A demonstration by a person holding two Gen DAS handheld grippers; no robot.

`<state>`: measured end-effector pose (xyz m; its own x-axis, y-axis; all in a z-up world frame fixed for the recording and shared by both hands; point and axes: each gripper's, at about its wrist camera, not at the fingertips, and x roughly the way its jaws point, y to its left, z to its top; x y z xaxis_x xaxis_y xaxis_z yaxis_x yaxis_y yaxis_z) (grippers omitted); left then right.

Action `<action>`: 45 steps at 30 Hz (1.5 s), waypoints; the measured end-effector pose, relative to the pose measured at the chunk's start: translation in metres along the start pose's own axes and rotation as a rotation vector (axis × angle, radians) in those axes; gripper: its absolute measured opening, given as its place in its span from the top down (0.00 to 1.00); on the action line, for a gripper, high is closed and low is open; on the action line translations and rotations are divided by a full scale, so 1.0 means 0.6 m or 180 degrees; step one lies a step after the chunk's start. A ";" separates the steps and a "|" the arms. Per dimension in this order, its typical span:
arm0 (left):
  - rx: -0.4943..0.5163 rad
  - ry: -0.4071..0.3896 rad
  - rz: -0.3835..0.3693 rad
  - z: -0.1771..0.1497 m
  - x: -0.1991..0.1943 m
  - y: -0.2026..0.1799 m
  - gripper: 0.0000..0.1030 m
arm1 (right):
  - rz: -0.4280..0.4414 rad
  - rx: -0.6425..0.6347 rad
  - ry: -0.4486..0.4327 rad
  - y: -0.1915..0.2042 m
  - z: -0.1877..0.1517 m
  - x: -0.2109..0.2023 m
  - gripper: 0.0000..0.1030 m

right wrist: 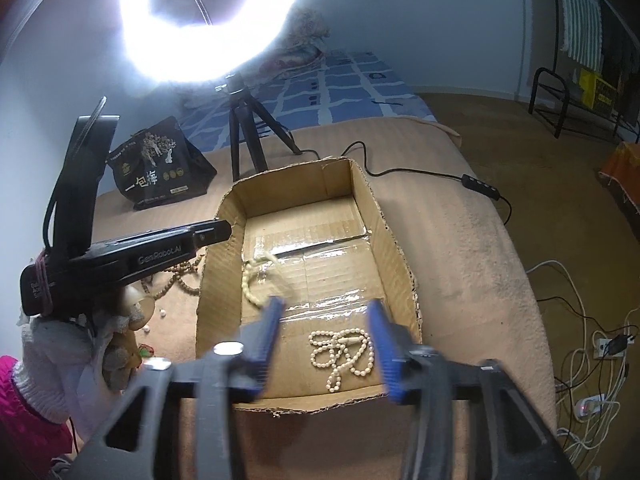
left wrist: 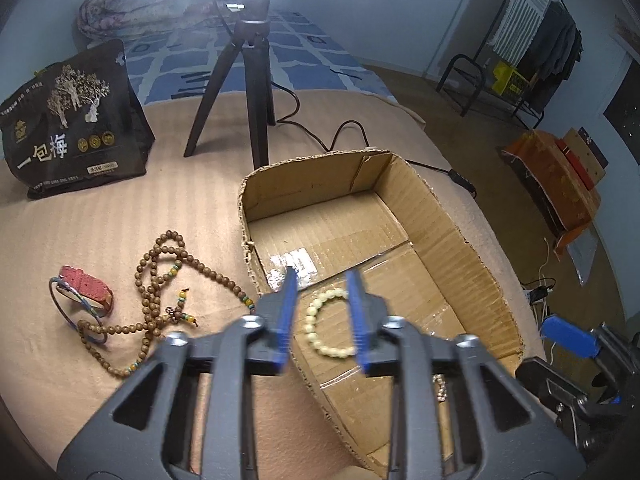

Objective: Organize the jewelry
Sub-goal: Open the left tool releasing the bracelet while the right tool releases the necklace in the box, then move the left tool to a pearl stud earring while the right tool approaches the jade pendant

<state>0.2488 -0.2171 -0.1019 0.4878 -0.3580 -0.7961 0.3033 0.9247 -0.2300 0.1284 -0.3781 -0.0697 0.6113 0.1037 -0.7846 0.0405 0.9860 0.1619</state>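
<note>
A cardboard box (left wrist: 440, 216) stands open on a tan bedspread. My left gripper (left wrist: 322, 276) hangs over the box's near left corner with its jaws apart. A pale bead bracelet (left wrist: 326, 322) shows in the gap between them, slightly blurred and not pinched. In the right wrist view that bracelet (right wrist: 252, 280) is by the box's left wall. My right gripper (right wrist: 326, 304) is open above a white pearl necklace (right wrist: 342, 354) lying loose on the box (right wrist: 396, 252) floor. Left of the box lie a brown bead strand (left wrist: 160, 292), a red strap (left wrist: 86, 290) and a thin bangle (left wrist: 64, 308).
A tripod (left wrist: 248, 80) with a bright ring light (right wrist: 208, 20) stands behind the box, its cable and switch (right wrist: 480, 186) trailing right. A black snack bag (left wrist: 76, 120) sits at the back left. The bed's right edge drops to a floor with cords (right wrist: 592, 360).
</note>
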 end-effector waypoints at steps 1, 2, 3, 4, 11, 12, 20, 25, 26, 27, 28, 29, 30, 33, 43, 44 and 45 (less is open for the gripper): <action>0.0011 -0.0017 0.0019 -0.001 -0.003 0.001 0.67 | -0.0003 0.0000 -0.0012 0.002 0.001 -0.001 0.34; 0.0013 -0.0016 0.0026 -0.002 -0.005 0.002 0.67 | -0.0014 -0.0001 -0.0018 0.002 0.001 -0.002 0.33; 0.0009 -0.0011 0.0024 -0.002 -0.007 0.003 0.67 | -0.0031 -0.0007 -0.0024 0.004 0.002 -0.003 0.32; 0.0001 -0.0007 0.0015 -0.003 -0.009 0.005 0.67 | -0.0053 -0.0014 -0.0037 0.006 0.002 -0.005 0.29; -0.0207 -0.0042 -0.0053 -0.010 -0.039 0.035 0.67 | -0.0088 -0.0019 -0.0040 0.009 0.002 -0.008 0.19; -0.0230 -0.0062 -0.0075 -0.011 -0.043 0.039 0.67 | -0.0093 -0.0018 -0.0040 0.010 0.001 -0.008 0.18; -0.0137 -0.0298 0.0112 -0.028 -0.107 0.075 0.58 | -0.0079 -0.0016 -0.0089 0.024 0.000 -0.016 0.12; -0.0121 -0.0320 0.0230 -0.046 -0.147 0.110 0.52 | -0.0072 -0.0121 -0.0155 0.046 0.000 -0.022 0.11; -0.0115 -0.0320 0.0251 -0.049 -0.152 0.115 0.52 | -0.0080 -0.0137 -0.0167 0.050 0.001 -0.023 0.10; -0.0104 -0.0319 0.0287 -0.053 -0.158 0.122 0.52 | -0.0091 -0.0148 -0.0176 0.054 0.000 -0.023 0.10; -0.0097 -0.0314 0.0315 -0.058 -0.163 0.129 0.52 | -0.0099 -0.0164 -0.0184 0.058 0.000 -0.024 0.10; -0.0103 -0.0312 0.0336 -0.063 -0.169 0.137 0.52 | -0.0095 -0.0176 -0.0189 0.062 0.001 -0.025 0.10; -0.0120 -0.0308 0.0350 -0.067 -0.175 0.146 0.52 | -0.0083 -0.0185 -0.0191 0.065 0.002 -0.025 0.10; -0.0202 -0.0294 0.0381 -0.083 -0.187 0.172 0.52 | -0.0022 -0.0217 -0.0194 0.076 0.002 -0.027 0.10; -0.0250 -0.0220 0.0420 -0.124 -0.202 0.229 0.52 | 0.0303 -0.0252 -0.0136 0.120 -0.009 -0.024 0.10; -0.0243 -0.0211 0.0416 -0.126 -0.202 0.230 0.52 | 0.0341 -0.0259 -0.0123 0.125 -0.010 -0.023 0.10; -0.0230 -0.0196 0.0396 -0.129 -0.200 0.232 0.52 | 0.0377 -0.0264 -0.0111 0.129 -0.013 -0.022 0.10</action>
<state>0.1691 -0.0352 -0.0816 0.5679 -0.2455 -0.7856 0.1790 0.9685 -0.1732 0.1176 -0.3021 -0.0514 0.6350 0.2169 -0.7414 -0.0981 0.9746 0.2012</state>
